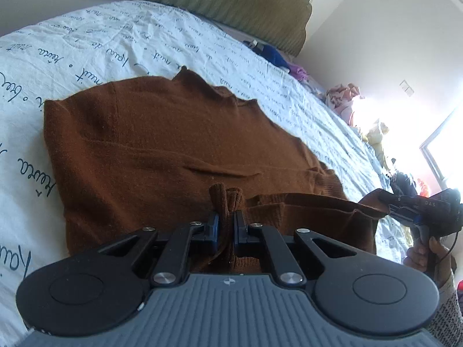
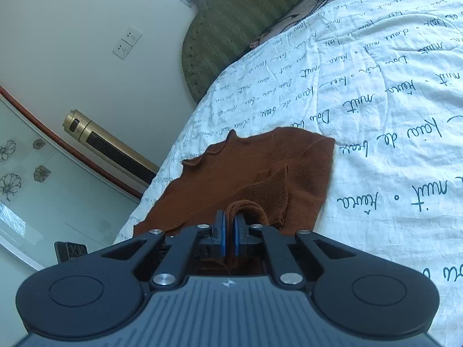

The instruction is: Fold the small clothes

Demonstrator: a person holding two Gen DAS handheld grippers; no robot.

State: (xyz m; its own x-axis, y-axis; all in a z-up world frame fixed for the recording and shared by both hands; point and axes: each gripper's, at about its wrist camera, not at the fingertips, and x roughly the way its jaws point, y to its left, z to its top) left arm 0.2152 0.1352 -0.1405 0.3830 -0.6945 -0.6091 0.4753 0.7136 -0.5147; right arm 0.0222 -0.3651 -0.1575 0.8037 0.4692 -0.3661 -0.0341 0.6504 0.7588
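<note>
**Both grippers pinching the near hem, the sweater runs straight away from them**

The brown knit sweater (image 1: pixel 162 133) is lying mostly flat on the bed's white script-print bedsheet (image 1: pixel 95 37), collar end (image 1: pixel 185 76) pointing away toward the green headboard (image 1: pixel 231 3). So its long axis goes from the person's side out to the far side of the bed, pretty much along the line the fingers point.

The left gripper (image 1: pixel 226 225) is clamped down on a bunched bit of the ribbed hem (image 1: pixel 227 199); the knit pokes up between the blue pads. The right gripper (image 2: pixel 228 225) is doing the same thing further along that same edge, with a loop of ribbing squeezed between its pads. In the left wrist view the right gripper shows off to the side, held in a hand (image 1: pixel 428 256), and the hem is lifted and stretched between the two grips.

That's the relation that matters: both grips sit on the near edge, side by side, and the rest of the garment lies ahead of them. Neither hand looks meaningfully closer to the collar. The likely next move is carrying the hem forward over the body toward the collar, and it'll need both hands travelling evenly or the fold comes out skewed.
</note>
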